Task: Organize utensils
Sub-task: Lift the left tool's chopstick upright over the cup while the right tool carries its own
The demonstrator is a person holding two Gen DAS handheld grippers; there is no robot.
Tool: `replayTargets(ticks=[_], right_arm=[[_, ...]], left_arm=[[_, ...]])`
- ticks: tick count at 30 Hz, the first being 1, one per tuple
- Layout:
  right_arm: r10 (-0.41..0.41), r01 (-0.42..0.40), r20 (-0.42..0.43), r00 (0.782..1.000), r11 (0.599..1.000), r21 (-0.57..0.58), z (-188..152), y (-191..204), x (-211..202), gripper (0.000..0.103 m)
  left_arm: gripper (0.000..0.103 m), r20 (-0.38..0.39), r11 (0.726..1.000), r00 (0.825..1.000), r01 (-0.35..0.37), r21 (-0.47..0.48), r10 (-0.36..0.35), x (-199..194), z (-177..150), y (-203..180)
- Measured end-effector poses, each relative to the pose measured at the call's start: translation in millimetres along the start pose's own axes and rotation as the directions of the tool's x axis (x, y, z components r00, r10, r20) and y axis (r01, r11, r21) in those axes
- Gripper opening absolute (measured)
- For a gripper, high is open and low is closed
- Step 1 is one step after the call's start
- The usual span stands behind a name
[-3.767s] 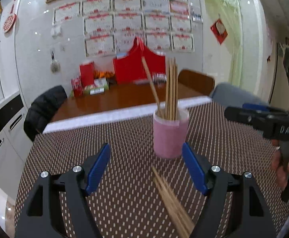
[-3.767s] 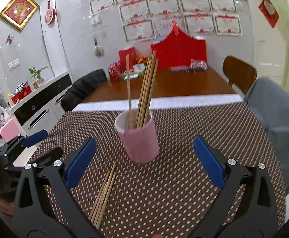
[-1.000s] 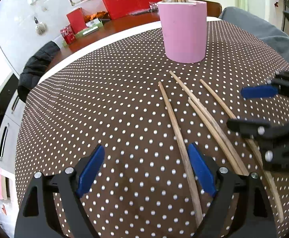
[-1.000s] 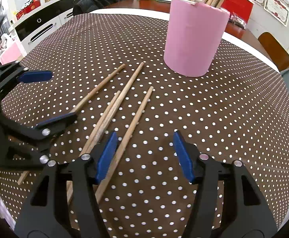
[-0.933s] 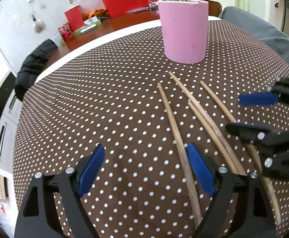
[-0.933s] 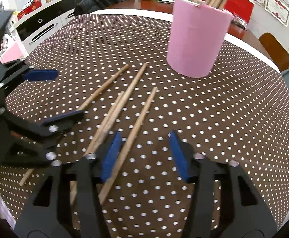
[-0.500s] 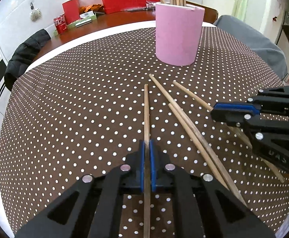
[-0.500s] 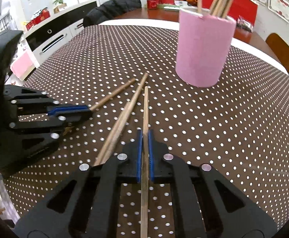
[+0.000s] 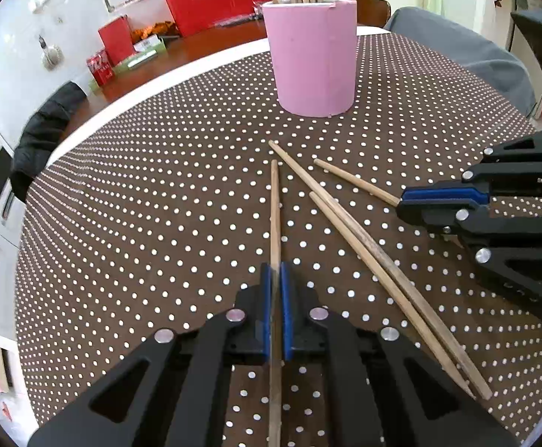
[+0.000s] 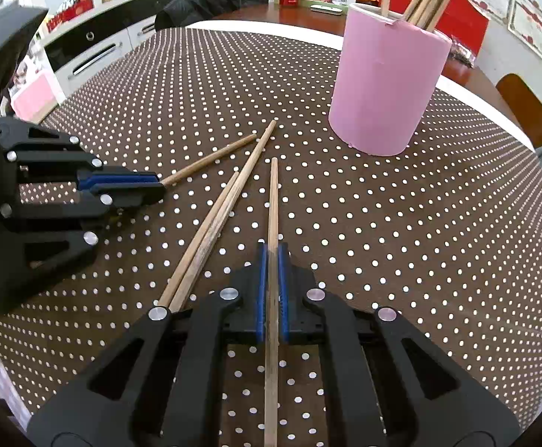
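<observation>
A pink cup (image 9: 313, 59) holding several wooden chopsticks stands on the dotted brown tablecloth (image 9: 140, 223). My left gripper (image 9: 275, 270) is shut on one chopstick (image 9: 274, 205), which lies along the cloth and points at the cup. My right gripper (image 10: 271, 247) is shut on another chopstick (image 10: 273, 201) in the same way. Each wrist view shows the other gripper from the side: the right gripper (image 9: 403, 201) on its chopstick (image 9: 353, 180), the left gripper (image 10: 159, 186) on its chopstick (image 10: 211, 160). Two loose chopsticks (image 10: 226, 205) lie side by side between the held ones.
Behind the cloth is a bare wooden table top (image 9: 196, 48) with red boxes (image 9: 219, 0) and cans. A dark jacket hangs on a chair (image 9: 44, 130) at the left, and a grey chair (image 9: 468, 52) stands at the right. White cabinets (image 10: 96, 56) line the left wall.
Both grippers were open over the chopsticks a second ago and have since shut, each on one chopstick, which swung into line with its jaws. Neither hand has shifted since.
</observation>
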State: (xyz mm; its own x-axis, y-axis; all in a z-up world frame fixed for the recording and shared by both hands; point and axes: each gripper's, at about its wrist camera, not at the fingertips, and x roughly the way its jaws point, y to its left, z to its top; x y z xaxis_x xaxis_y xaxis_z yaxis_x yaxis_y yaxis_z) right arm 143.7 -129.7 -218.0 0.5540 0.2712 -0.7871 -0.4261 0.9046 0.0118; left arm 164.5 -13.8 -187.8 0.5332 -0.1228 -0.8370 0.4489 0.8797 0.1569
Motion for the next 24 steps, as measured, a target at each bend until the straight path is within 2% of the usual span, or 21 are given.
replayTargets(ticks=[3, 7, 9, 11, 12, 16, 21, 23, 24], right_arm=[[0.053, -0.057, 0.078, 0.996, 0.998, 0.041, 2, -10, -17, 0.006], [0.103, -0.122, 0.178, 0.979, 0.988, 0.097, 5, -25, -38, 0.006], [0.127, -0.161, 0.236, 0.963, 0.978, 0.131, 6, -35, -50, 0.006], [0.153, -0.204, 0.292, 0.944, 0.967, 0.153, 8, -42, -58, 0.006], [0.168, -0.232, 0.330, 0.929, 0.959, 0.164, 9, -46, -64, 0.006], [0.177, -0.281, 0.425, 0.888, 0.939, 0.196, 18, -58, -80, 0.006], [0.152, -0.287, 0.510, 0.847, 0.938, 0.197, 34, -68, -105, 0.006], [0.142, -0.283, 0.535, 0.833, 0.940, 0.192, 41, -72, -113, 0.006], [0.130, -0.274, 0.550, 0.825, 0.943, 0.188, 45, -74, -119, 0.006]], left_arm=[[0.005, 0.034, 0.998, 0.999, 0.023, -0.061, -0.021, -6, -2, 4], [0.005, 0.138, 0.991, 0.990, 0.035, -0.132, -0.017, -31, 4, 16], [0.005, 0.201, 0.986, 0.979, 0.046, -0.158, -0.013, -46, 9, 21], [0.005, 0.276, 0.980, 0.961, 0.068, -0.188, -0.014, -61, 15, 26], [0.005, 0.301, 0.978, 0.954, 0.077, -0.196, -0.014, -66, 17, 26], [0.005, 0.430, 0.965, 0.903, 0.129, -0.230, -0.019, -90, 32, 27], [0.005, 0.541, 0.949, 0.840, 0.200, -0.245, -0.038, -105, 53, 28], [0.005, 0.583, 0.945, 0.811, 0.228, -0.236, -0.050, -110, 65, 33], [0.005, 0.609, 0.943, 0.791, 0.239, -0.231, -0.051, -113, 71, 35]])
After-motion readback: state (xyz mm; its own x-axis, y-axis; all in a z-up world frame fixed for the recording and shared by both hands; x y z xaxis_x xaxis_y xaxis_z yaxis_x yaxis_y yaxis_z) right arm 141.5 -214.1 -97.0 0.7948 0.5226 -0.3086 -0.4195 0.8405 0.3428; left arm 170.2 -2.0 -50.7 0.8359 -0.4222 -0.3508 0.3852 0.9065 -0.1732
